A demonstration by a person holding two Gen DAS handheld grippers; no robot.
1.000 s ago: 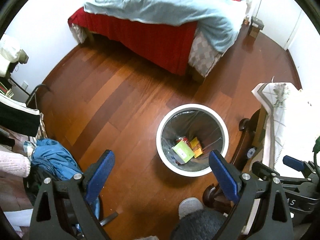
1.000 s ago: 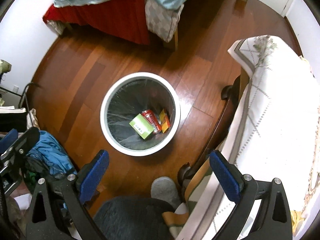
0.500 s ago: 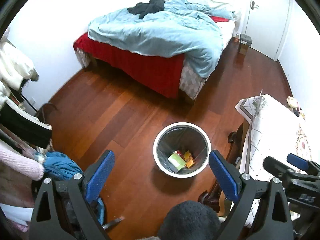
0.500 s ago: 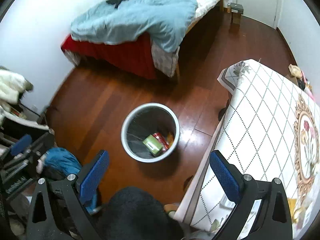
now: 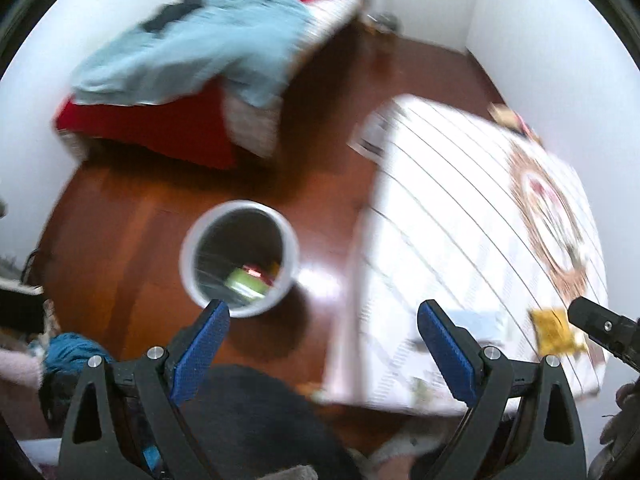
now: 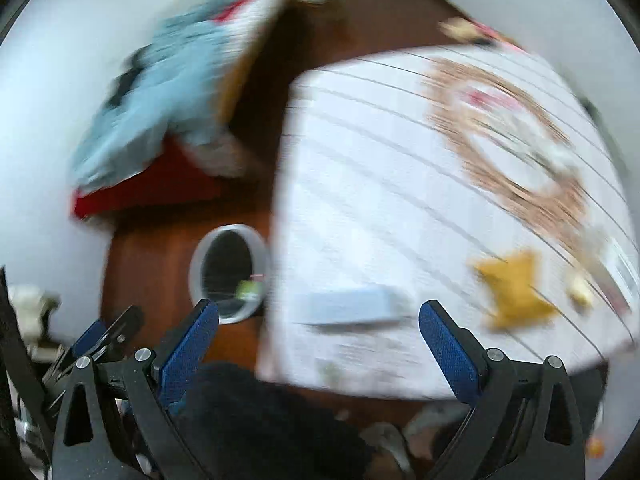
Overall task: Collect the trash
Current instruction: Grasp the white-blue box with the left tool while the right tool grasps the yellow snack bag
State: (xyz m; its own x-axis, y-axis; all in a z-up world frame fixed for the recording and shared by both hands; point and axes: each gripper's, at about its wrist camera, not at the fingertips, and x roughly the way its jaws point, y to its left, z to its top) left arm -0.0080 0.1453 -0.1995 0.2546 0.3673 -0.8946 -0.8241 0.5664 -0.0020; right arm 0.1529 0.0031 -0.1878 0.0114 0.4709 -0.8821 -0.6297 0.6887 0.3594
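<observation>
While both hand-held grippers [image 5: 322, 334] [image 6: 318, 334] gape empty, the bin [image 5: 240, 258] holds a green box [image 5: 246, 282].

The floor [image 5: 132, 216] is reddish wood, polished enough to throw a bright glare at 3 o'clock of the bin [image 5: 240, 258]. The bin's white rim looks smooth, its liner a sheeny film. Quilted cloth [image 6: 400, 184] covers the counter. The fingers [image 5: 200, 350] carry rough, matt blue pads.

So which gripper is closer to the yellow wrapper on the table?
Right. The right gripper hangs open over the table, the yellow wrapper just beyond its right finger. The left gripper sits nearer the bin.
</observation>
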